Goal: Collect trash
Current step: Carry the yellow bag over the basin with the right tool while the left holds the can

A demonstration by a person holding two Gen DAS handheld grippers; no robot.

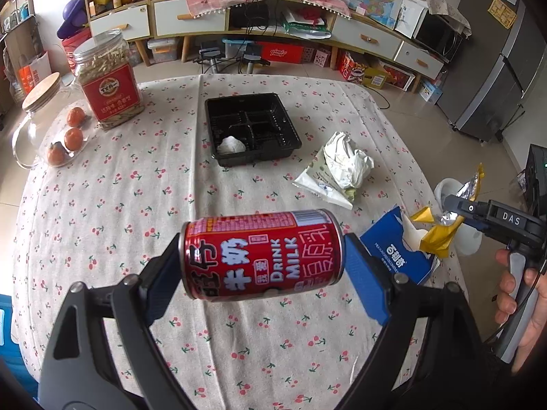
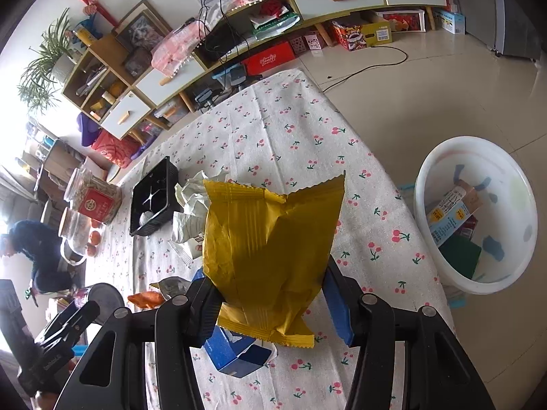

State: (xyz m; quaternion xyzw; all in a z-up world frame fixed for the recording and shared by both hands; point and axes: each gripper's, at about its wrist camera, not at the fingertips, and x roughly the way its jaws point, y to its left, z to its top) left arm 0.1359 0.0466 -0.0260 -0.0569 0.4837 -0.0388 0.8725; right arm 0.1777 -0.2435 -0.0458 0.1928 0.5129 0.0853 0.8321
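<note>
Can [image 1: 261,254] sideways in left gripper [image 1: 261,259] clamp, yellow wrapper [image 2: 270,253] upright, pinched by right gripper [image 2: 270,307]

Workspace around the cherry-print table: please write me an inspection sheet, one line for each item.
Surface: table under a cherry-print cloth, partly littered.
Job's things: red milk can and yellow wrapper both held; blue carton, crumpled paper and black tray on the cloth; white bin on the floor, already holding packaging.
Clutter: seed jar, glass jar, oranges.
Grippers: left hand-held gripper clamps the can's two ends; right hand-held gripper pinches the wrapper.
Cables: black cord on the floor.
Surroundings: cabinets, refrigerator.
</note>
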